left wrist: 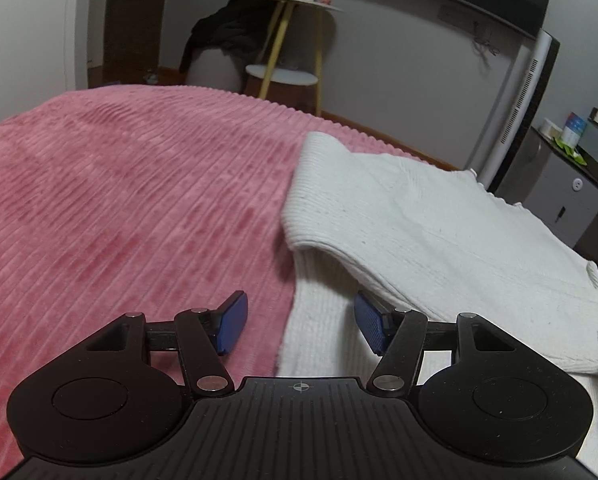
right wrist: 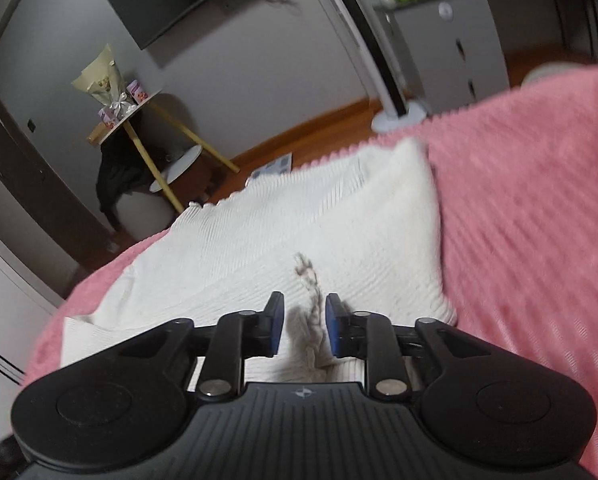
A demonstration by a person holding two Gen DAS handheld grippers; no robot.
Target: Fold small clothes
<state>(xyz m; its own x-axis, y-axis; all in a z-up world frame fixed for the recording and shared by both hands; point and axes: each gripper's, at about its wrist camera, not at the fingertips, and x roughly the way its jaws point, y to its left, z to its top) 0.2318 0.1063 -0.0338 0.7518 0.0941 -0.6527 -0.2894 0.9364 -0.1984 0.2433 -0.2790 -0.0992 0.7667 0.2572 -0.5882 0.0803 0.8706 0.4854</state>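
Observation:
A white ribbed knit sweater [left wrist: 439, 224] lies on a pink ribbed blanket [left wrist: 131, 200], with one part folded over another. My left gripper [left wrist: 299, 320] is open, low at the sweater's near left edge; its right pad [left wrist: 369, 326] sits just under the folded layer and nothing is held. In the right wrist view the sweater [right wrist: 283, 236] lies spread ahead. My right gripper [right wrist: 302, 326] has narrowed jaws pinching a bunched ridge of the sweater's fabric [right wrist: 311, 320] between the blue pads.
The pink blanket [right wrist: 539, 240] covers the bed around the sweater. Beyond the bed's far edge stand a round side table with yellow legs [left wrist: 291, 40], a dark garment heap [left wrist: 227, 32], a white tower fan [left wrist: 515, 104] and a grey cabinet [left wrist: 571, 200].

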